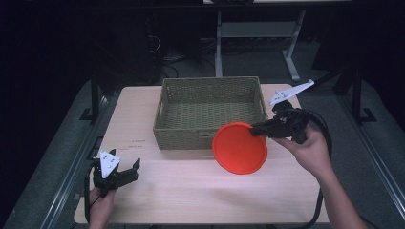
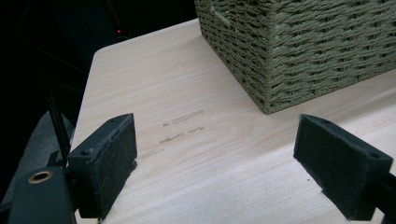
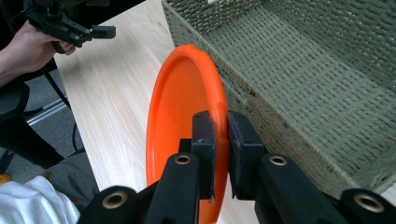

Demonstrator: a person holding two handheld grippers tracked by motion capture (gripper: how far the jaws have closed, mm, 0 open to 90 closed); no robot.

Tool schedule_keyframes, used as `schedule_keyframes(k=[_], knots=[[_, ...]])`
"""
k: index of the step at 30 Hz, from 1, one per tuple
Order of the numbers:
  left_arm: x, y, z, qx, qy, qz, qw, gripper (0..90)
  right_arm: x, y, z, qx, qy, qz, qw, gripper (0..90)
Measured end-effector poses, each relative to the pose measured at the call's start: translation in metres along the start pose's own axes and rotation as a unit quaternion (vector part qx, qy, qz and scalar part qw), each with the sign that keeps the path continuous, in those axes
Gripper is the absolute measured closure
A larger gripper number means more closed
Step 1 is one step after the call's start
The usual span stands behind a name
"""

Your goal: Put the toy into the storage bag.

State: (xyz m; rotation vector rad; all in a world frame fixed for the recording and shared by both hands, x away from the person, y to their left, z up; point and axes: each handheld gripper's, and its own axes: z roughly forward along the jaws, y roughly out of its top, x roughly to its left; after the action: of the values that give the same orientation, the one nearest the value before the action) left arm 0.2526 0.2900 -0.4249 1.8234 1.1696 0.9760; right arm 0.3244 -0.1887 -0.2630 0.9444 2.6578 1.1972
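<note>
An orange round plate [image 1: 239, 148] hangs tilted above the table, just in front of the woven basket's [image 1: 210, 112] front right corner. My right gripper [image 1: 257, 129] is shut on the plate's rim; in the right gripper view the plate [image 3: 182, 107] stands on edge between the two jaws of the right gripper [image 3: 219, 135], close beside the basket wall [image 3: 299, 84]. My left gripper [image 1: 125, 172] rests low at the table's front left, open, with nothing between its pads [image 2: 107, 158]. The basket corner [image 2: 299, 51] lies ahead of it.
The light wooden table [image 1: 157, 186] carries the olive-green basket at its back middle. Faint pencil marks [image 2: 182, 126] sit on the wood left of the basket. Desk legs and cables stand on the dark floor behind the table.
</note>
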Motion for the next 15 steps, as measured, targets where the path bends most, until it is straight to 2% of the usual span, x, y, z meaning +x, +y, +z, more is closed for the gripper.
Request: schedule_keyframes(k=[6,12,15], knots=[[0.000,0.000,0.000,-0.002,-0.003,0.000,1.0000,12.8,0.000,0.010,-0.004,-0.001,-0.002,0.001,1.0000,81.9],[-0.001,0.000,0.000,0.002,-0.004,0.007,1.0000,12.8,-0.007,0.020,-0.002,0.003,-0.001,0.003,1.0000,81.8],[0.000,-0.001,0.001,0.000,-0.003,0.002,1.0000,12.8,-0.008,0.027,-0.003,0.005,-0.008,0.003,1.0000,81.8]])
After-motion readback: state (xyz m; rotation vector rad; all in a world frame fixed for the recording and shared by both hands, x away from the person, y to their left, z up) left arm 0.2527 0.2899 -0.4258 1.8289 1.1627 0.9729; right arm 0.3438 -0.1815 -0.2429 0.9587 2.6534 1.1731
